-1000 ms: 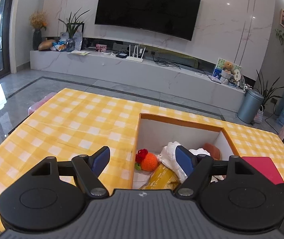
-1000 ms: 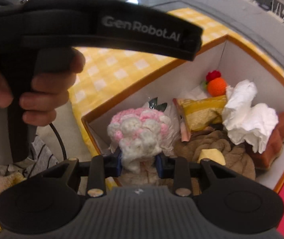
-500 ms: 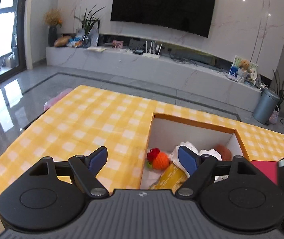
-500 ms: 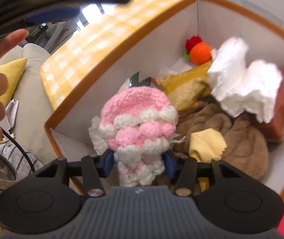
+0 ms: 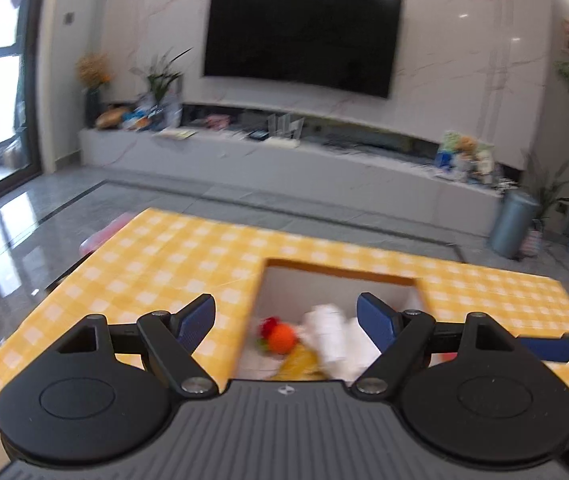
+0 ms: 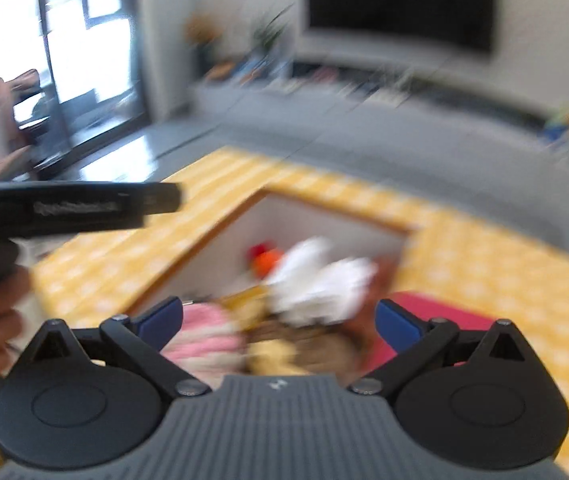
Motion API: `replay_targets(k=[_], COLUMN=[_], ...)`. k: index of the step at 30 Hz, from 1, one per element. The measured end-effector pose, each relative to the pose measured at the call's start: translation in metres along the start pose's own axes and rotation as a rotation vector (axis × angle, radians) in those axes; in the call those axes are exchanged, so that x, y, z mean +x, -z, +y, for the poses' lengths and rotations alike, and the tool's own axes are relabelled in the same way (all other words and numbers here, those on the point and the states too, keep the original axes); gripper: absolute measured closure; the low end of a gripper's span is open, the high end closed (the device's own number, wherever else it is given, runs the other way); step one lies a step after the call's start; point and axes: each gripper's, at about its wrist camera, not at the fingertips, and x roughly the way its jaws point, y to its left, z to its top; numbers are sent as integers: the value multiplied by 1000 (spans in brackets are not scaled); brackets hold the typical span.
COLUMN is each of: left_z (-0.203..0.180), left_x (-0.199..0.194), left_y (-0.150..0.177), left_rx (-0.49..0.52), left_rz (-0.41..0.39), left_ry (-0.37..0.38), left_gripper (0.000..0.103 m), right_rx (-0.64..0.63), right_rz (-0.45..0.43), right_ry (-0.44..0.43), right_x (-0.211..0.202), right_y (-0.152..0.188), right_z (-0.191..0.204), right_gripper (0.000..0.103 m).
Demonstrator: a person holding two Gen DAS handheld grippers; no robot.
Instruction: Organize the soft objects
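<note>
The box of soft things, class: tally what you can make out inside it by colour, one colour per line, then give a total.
Inside the box, as far as the blur allows:
Pink and white: 1, knitted toy
Orange and red: 1, knitted ball
White: 1, crumpled cloth
Yellow: 2, packet and small piece
Brown: 1, fuzzy cloth
Total: 6

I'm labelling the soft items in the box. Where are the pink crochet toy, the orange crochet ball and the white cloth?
pink crochet toy (image 6: pixel 204 338): right wrist view, on its pink top.
orange crochet ball (image 5: pixel 282 339): left wrist view, middle of the ball.
white cloth (image 6: pixel 320 280): right wrist view, centre of the crumpled bundle.
</note>
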Motion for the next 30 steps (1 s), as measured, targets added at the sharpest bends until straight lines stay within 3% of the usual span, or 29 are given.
replay_targets(k=[4, 9, 13, 19, 23, 30], left_z=[-39, -84, -103, -127, -133, -135], left_x=[-20, -27, -24, -10, 3, 12], left_y=[9, 35, 55, 82, 92, 106], left_rx=[-3, 1, 25, 122, 157, 157], left_rz=[-12, 8, 5, 29, 62, 60], left_ry=[33, 70, 91, 133, 182, 154], left_gripper=[9, 10, 11, 12, 14, 15], right_rx=[43, 198, 234, 285, 238, 243], right_rz=[-82, -97, -85, -94, -87, -90], right_ry=[161, 193, 252, 254, 249, 242], right_x=[-43, -79, -85, -74, -60, -49], right_y=[30, 58, 80, 114, 121, 131], right_z=[-17, -56, -71, -84, -80, -81], right_gripper=[3, 3, 3, 3, 3, 3])
